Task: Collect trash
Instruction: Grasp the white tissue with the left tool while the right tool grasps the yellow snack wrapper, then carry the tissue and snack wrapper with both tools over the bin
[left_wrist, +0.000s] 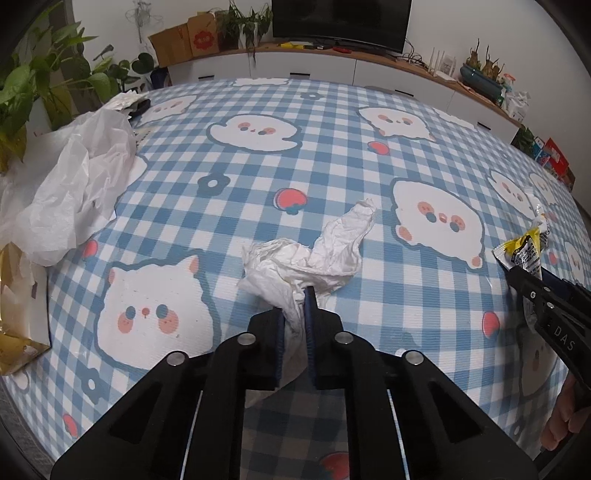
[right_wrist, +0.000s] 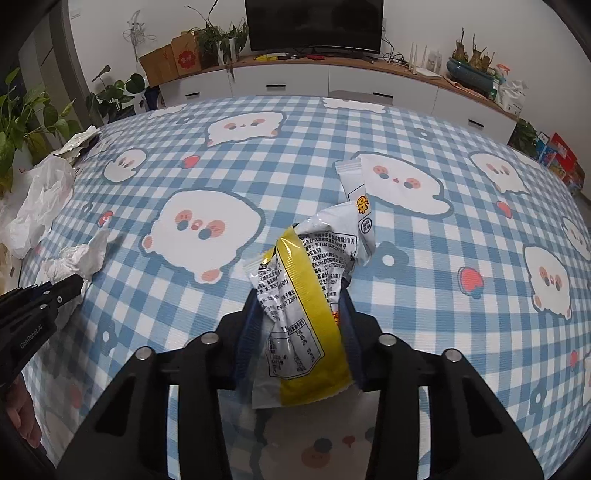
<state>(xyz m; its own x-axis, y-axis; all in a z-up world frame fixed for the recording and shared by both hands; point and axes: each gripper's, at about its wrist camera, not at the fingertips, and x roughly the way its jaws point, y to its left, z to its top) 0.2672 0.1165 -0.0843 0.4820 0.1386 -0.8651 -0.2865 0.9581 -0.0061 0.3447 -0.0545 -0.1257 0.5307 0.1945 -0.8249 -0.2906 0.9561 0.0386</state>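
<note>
My left gripper (left_wrist: 295, 306) is shut on a crumpled white tissue (left_wrist: 314, 258) that fans out ahead of the fingers above the checked tablecloth (left_wrist: 258, 177). My right gripper (right_wrist: 299, 295) is shut on a white and yellow snack wrapper (right_wrist: 303, 295), which sticks up and forward between the fingers. In the left wrist view the right gripper (left_wrist: 517, 271) with the wrapper (left_wrist: 528, 251) shows at the right edge. In the right wrist view the left gripper (right_wrist: 79, 284) with the tissue (right_wrist: 81, 258) shows at the left edge.
A crumpled white plastic bag (left_wrist: 74, 184) lies at the table's left edge, with gold packaging (left_wrist: 14, 332) below it. Potted plants (left_wrist: 37, 85) stand left of the table. A white cabinet (left_wrist: 314, 66) with a TV, boxes and plants runs along the back wall.
</note>
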